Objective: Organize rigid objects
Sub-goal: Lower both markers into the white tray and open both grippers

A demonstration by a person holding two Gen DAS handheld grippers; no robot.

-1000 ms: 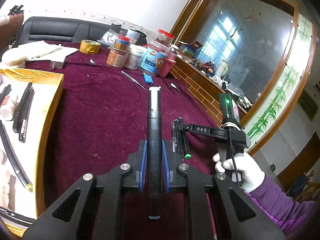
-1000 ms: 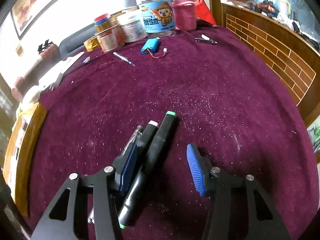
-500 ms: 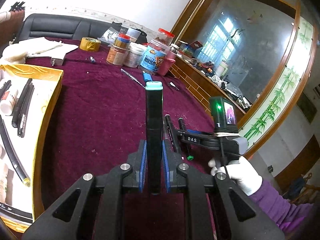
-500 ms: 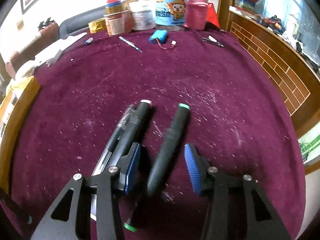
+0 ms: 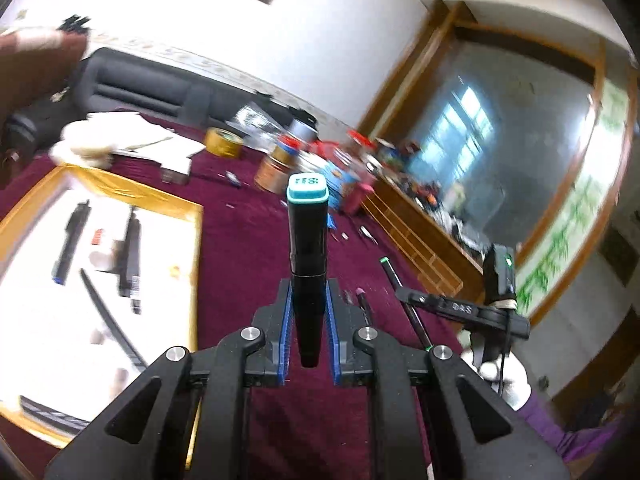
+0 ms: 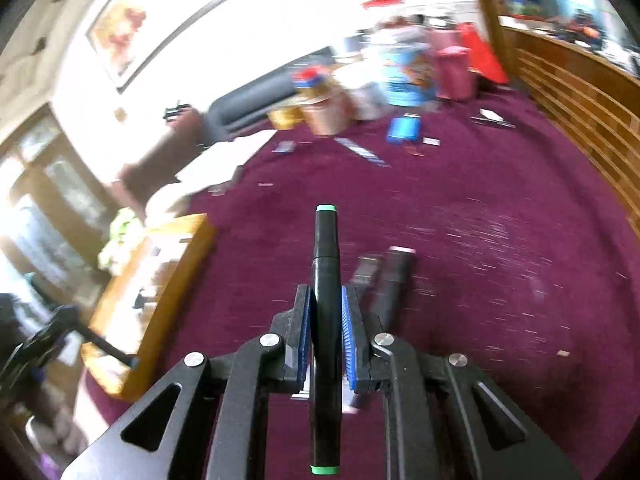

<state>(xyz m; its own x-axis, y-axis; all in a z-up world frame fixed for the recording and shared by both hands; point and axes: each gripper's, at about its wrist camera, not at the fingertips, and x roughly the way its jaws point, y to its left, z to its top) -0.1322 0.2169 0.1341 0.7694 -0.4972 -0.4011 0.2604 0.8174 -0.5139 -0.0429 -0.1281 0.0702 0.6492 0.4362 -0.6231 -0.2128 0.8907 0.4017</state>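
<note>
A black marker with a teal cap [image 5: 307,264] stands clamped between the closed fingers of the left gripper [image 5: 307,332], lifted clear of the maroon bench [image 5: 248,256], likely bound for the yellow-rimmed tray [image 5: 198,248] where other pens lie. The right gripper [image 6: 326,332] pinches a green-tipped marker [image 6: 326,280] the same way, angled down, two pens [image 6: 384,280] left beneath it.

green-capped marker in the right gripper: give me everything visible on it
The marker is a slim black pen, plastic by the look, with a green band at each end and a seam below the far cap. The right gripper is shut on it, blue pads pressing its middle from both sides. It lies along the fingers, far end pointing away, raised off the maroon tablecloth. Nothing else touches it. The left-wrist view shows it as a thin tilted rod.
</note>
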